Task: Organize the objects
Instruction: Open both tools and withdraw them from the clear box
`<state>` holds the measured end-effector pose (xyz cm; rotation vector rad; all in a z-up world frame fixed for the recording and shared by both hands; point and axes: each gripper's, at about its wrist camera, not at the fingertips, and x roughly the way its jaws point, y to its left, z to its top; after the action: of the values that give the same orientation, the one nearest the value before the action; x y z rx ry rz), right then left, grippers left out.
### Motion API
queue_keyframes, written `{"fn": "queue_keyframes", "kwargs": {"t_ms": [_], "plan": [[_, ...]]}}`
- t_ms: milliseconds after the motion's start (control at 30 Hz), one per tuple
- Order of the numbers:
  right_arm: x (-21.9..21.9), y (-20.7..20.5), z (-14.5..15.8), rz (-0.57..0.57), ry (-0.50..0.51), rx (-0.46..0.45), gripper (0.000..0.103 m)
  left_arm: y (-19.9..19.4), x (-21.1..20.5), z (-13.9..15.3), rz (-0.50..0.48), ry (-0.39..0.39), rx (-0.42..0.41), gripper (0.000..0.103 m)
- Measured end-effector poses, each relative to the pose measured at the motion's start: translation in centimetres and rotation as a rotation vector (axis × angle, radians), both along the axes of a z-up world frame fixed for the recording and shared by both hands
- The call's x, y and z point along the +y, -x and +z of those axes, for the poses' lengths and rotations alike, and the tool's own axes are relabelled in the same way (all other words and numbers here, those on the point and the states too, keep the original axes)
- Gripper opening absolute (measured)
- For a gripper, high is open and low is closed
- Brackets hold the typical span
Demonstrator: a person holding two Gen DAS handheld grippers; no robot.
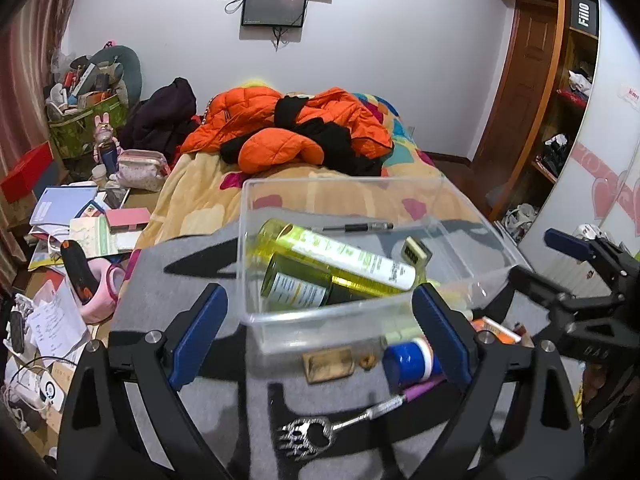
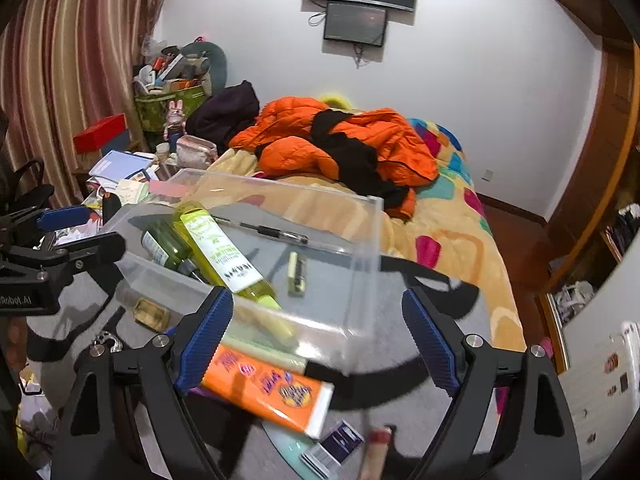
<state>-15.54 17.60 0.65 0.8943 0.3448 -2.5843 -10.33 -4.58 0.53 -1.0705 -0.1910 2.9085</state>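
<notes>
A clear plastic bin (image 1: 320, 322) (image 2: 360, 248) sits on the grey mat (image 1: 168, 304) on the bed. It holds a yellow-green bottle (image 1: 336, 254) (image 2: 224, 256), a dark green jar (image 1: 298, 286) (image 2: 160, 244), a black pen (image 1: 352, 227) (image 2: 276, 234) and a small tube (image 2: 297, 274). My left gripper (image 1: 320, 336) is open and empty, just in front of the bin's near wall. My right gripper (image 2: 318, 340) is open and empty over the bin's near corner. An orange packet (image 2: 268, 390), a blue-capped bottle (image 1: 410, 362), a tan card (image 1: 328, 365), a metal skull spoon (image 1: 306, 434) and a small dark box (image 2: 334, 446) lie loose on the mat.
Orange and black jackets (image 1: 296, 132) are piled on the bed's far end. A cluttered side table (image 1: 72, 216) with books, papers, a pink pouch and a red box stands to the left. A wooden shelf unit (image 1: 560, 120) is at the right.
</notes>
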Motion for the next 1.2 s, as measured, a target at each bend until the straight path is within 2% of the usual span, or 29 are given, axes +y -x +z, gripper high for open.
{"fn": "queue_keyframes", "kwargs": {"t_ms": [233,467,767,967,1167,1200], "plan": [[2.5,-1.3,-0.9,-0.047,0.000,-0.029,0.085,-1.4,-0.2,-1.9,0.009,0.006,-0.060,0.095],[4.6,-1.7,-2.9,-0.087,0.007,-0.107,0.085,-1.8,0.2,-4.2,-0.013,-0.014,-0.130,0.094],[7.0,-2.7,-5.7,-0.126,0.028,-0.214,0.085,-1.5,3.7,-6.8,-0.115,-0.006,-0.212,0.095],[8.5,-2.9,-6.7,-0.180,0.025,-0.217,0.085,-0.8,5.6,-8.3,-0.192,0.014,-0.260,0.095],[9.3,-2.8,-7.3,-0.195,0.036,-0.226,0.083,-0.2,7.0,-8.8,-0.246,0.037,-0.258,0.094],[9.4,-2.8,-7.4,-0.199,0.036,-0.226,0.079,-0.4,7.2,-8.7,-0.255,0.033,-0.249,0.093]]}}
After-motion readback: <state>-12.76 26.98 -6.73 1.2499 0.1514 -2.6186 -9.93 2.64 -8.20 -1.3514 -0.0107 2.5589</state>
